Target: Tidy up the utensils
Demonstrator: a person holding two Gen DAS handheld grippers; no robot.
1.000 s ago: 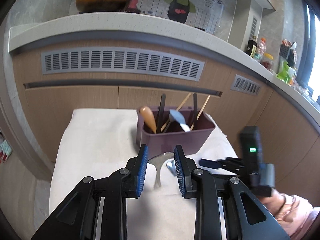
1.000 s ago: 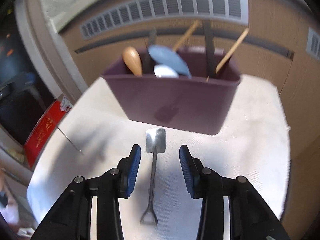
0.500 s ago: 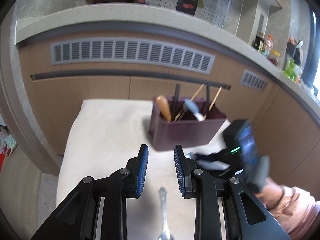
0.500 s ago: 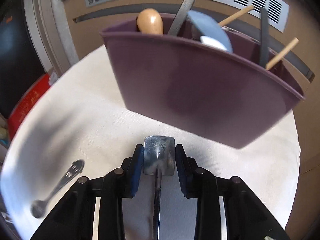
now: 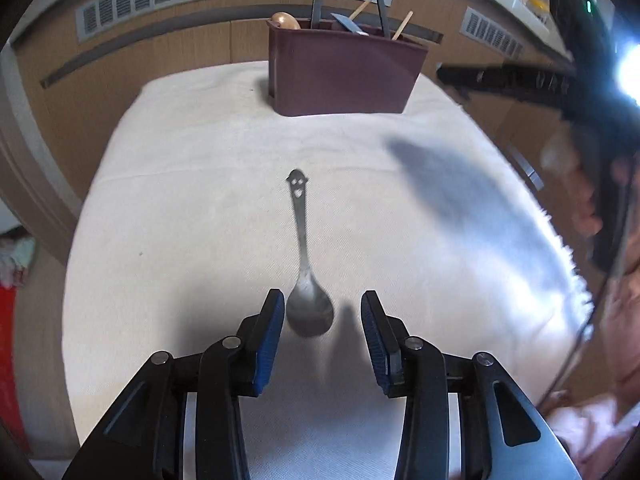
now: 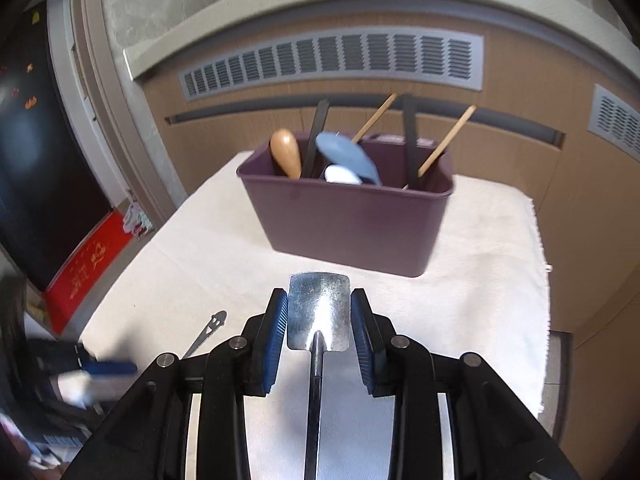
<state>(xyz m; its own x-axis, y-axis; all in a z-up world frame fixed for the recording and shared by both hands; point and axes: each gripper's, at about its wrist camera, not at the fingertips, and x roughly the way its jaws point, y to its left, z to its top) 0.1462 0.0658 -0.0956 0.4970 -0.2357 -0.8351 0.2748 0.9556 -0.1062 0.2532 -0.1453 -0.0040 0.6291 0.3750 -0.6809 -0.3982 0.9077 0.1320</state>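
Note:
A metal spoon (image 5: 304, 264) with a cut-out face in its handle end lies on the white cloth, bowl toward me. My left gripper (image 5: 323, 322) hangs low over it, jaws opening, with the bowl between the fingers but untouched. My right gripper (image 6: 319, 320) is shut on a small shovel-shaped metal spoon (image 6: 319, 312), lifted off the cloth in front of the purple utensil bin (image 6: 348, 216). That bin (image 5: 344, 72) holds a wooden handle, black utensils, chopsticks and a blue scoop.
The cloth-covered table (image 6: 492, 256) stands before wooden cabinets with grey vents (image 6: 332, 60). The right gripper's body and a person's hand (image 5: 600, 184) fill the right of the left wrist view. A red box (image 6: 88, 260) sits on the floor at left.
The left gripper dropped down onto the face-handled spoon and spread its fingers. The right gripper closed on the shovel spoon and lifted it, drawing back from the bin.

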